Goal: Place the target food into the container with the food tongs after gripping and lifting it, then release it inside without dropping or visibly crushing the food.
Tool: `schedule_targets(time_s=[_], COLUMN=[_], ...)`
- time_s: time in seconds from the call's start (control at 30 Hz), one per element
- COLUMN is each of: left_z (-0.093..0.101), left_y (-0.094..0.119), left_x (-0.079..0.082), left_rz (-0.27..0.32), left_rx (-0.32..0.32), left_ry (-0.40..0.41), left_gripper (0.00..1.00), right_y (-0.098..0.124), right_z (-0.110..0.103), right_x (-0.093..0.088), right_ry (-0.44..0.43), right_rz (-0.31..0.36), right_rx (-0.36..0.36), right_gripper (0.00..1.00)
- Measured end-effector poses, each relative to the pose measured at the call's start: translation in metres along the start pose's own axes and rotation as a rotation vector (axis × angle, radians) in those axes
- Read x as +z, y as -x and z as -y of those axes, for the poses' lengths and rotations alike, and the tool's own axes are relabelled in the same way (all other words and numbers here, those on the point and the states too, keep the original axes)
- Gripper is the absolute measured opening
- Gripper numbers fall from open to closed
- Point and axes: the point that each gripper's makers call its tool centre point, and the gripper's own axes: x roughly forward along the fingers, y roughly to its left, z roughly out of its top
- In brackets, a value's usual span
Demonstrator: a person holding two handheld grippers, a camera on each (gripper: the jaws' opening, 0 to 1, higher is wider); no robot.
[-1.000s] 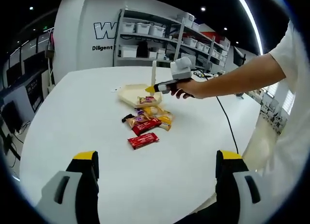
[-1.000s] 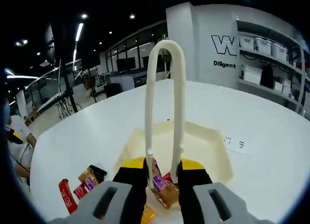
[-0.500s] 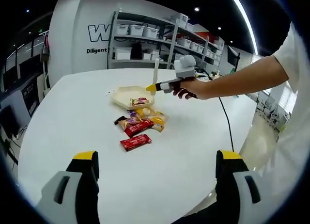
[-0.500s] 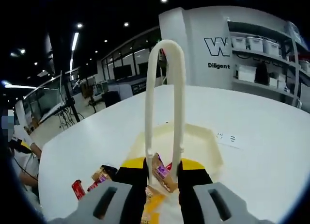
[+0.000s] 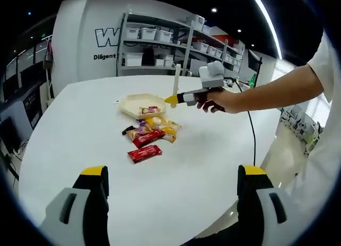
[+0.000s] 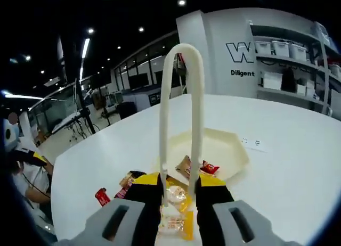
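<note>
- Up close, the right gripper [image 6: 178,188] has its two yellow-tipped jaws pressed in against the two legs of the cream food tongs [image 6: 181,113], clamping them; the tongs rise as a tall loop above the jaws in the right gripper view.
- The tong tips, as far as the right gripper view lets me judge, hold nothing; they sit over a clear-wrapped yellow snack [image 6: 176,195] in the pile on the table.
- In the left gripper view the same right gripper [image 5: 198,96] is held by a person's hand [image 5: 217,101] above the table, with the tongs [image 5: 175,85] standing up from its front end.
- The left gripper [image 5: 173,178] has its jaws spread wide apart with nothing between them, hanging over the near part of the white table [image 5: 80,129].
- Just past the tongs, the cream container [image 6: 226,153] rests on the table with two wrapped snacks [image 6: 195,166] lying inside it; in the left gripper view it [image 5: 131,104] sits at the far end of the pile.
- Beside the container, loose wrapped snacks lie in a cluster [image 5: 149,131]; a red packet [image 5: 144,153] lies a little apart on the near side.
- Behind the table, shelving with white bins [image 5: 160,49] lines a wall with lettering.
</note>
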Motion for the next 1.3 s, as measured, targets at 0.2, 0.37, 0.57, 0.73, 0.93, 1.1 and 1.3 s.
schedule_targets(time_s=[0.2, 0.37, 0.57, 0.73, 0.93, 1.1, 1.3], left_z=[0.006, 0.009, 0.011, 0.013, 0.014, 0.011, 0.008], left_y=[0.001, 0.003, 0.004, 0.005, 0.008, 0.012, 0.014], left_x=[-0.001, 0.0, 0.002, 0.002, -0.002, -0.005, -0.007], left_rz=[0.003, 0.009, 0.007, 0.011, 0.004, -0.007, -0.015], left_rx=[-0.013, -0.019, -0.029, -0.031, -0.031, -0.022, -0.015], left_ry=[-0.006, -0.012, -0.023, -0.023, -0.021, -0.024, -0.022], left_gripper=[0.99, 0.99, 0.99, 0.99, 0.99, 0.99, 0.99], right_y=[0.012, 0.015, 0.012, 0.005, 0.0, -0.003, -0.006], right_z=[-0.018, -0.024, -0.028, -0.03, -0.024, -0.018, -0.015], right_x=[-0.015, -0.024, -0.035, -0.041, -0.045, -0.049, -0.056], right_ry=[-0.013, -0.014, 0.002, 0.02, 0.025, 0.026, 0.026], right_rz=[-0.004, -0.013, -0.006, 0.001, 0.016, 0.02, 0.022], right_rx=[0.007, 0.0, -0.014, -0.025, -0.056, -0.075, -0.079], right_gripper=[0.19, 0.19, 0.21, 0.21, 0.22, 0.23, 0.23])
